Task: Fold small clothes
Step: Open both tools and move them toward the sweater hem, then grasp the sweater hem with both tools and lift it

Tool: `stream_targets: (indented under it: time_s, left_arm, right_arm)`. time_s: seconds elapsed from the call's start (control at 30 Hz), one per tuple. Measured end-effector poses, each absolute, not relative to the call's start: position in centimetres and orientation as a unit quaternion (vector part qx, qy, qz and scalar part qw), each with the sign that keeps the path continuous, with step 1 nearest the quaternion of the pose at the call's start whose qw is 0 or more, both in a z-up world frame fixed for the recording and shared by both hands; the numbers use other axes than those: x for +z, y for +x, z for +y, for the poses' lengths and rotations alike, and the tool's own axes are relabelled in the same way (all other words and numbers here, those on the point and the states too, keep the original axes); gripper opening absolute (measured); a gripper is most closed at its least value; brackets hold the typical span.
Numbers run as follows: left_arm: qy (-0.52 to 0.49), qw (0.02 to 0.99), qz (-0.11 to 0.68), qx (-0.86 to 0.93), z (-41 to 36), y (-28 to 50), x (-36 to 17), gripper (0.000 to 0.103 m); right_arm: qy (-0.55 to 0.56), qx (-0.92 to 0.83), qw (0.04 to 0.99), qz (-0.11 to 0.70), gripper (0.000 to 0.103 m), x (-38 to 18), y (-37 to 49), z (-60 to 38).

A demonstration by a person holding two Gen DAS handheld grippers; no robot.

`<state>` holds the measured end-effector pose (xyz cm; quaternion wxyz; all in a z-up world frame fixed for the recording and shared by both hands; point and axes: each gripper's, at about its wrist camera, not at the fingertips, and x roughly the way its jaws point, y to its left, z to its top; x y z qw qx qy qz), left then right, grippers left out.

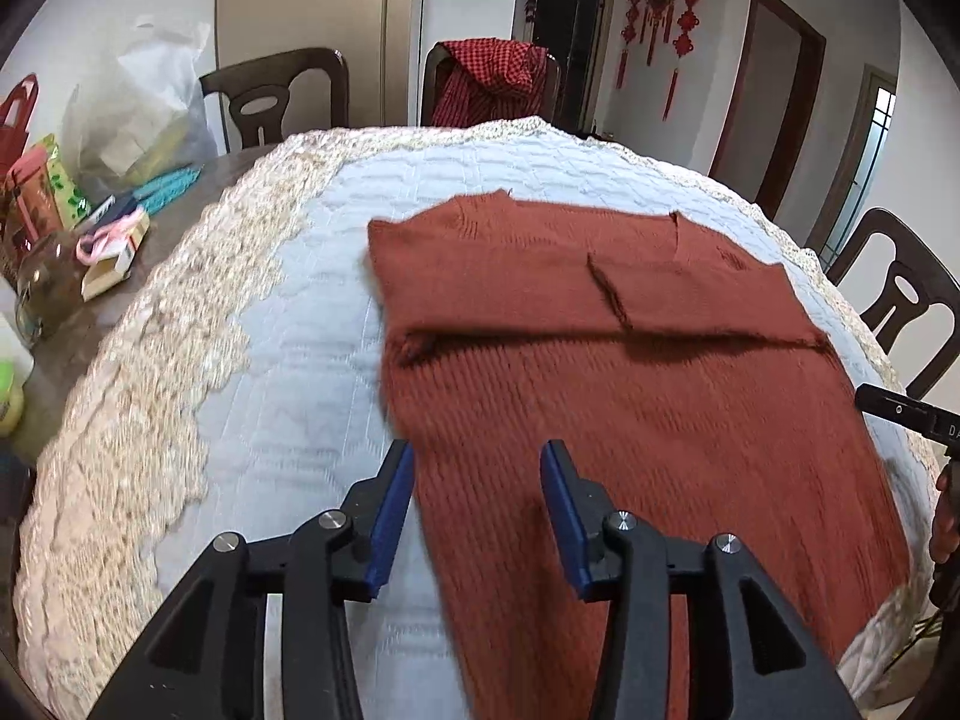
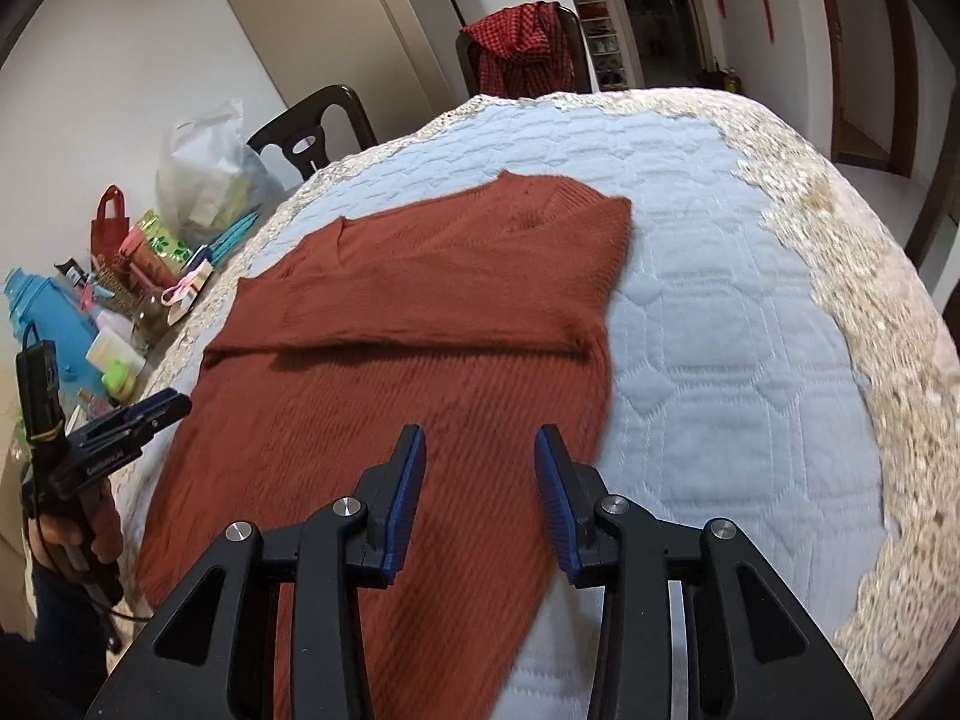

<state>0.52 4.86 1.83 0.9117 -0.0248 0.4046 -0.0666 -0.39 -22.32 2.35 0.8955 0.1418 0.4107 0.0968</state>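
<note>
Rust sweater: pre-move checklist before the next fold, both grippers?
1. Left gripper open, nothing between the pads: ok.
2. Right gripper open, nothing held: ok.
3. Rust sweater lies flat on the quilted cover, top part already folded across: ok.
4. Near hem visible for grasping: cannot tell, hidden below the grippers.
5. Clutter at the table's left sits clear of the sweater: ok.
</note>
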Motion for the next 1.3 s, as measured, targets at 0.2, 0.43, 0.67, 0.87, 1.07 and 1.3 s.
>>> stream_targets:
  time_s: [0.2,0.43,0.67,0.87,1.07,1.3]
  left_arm:
    - [-0.044,0.906,0.415,-0.071,5.5,-1.7,0.7,0.047]
    - [-0.080,0.902,0.416,-0.086,5.6,-4.4,0.6,0.048]
    - [-0.110,0.897,0.418,-0.096,5.7,-6.9,0.5,0.048]
    - [-0.131,0.894,0.414,-0.111,5.5,-6.9,0.4,0.048]
    - [-0.157,0.890,0.410,-0.123,5.8,-6.6,0.3,0.047]
    - [-0.163,0.886,0.415,-0.127,5.7,-7.7,0.2,0.038]
  right_arm:
    - [0.159,0.093,0.890,0.417,0.042,1.2,-2.1,-22.7]
    - [0.188,0.102,0.885,0.414,0.044,0.7,-4.2,-22.9]
    - [0.232,0.151,0.866,0.417,0.044,0.2,-7.1,-22.3]
    - [0.251,0.184,0.853,0.420,0.044,-0.1,-7.8,-21.7]
    - [0.269,0.190,0.848,0.416,0.040,-0.3,-7.2,-21.7]
    - [0.265,0.193,0.846,0.420,0.027,-0.6,-7.8,-21.6]
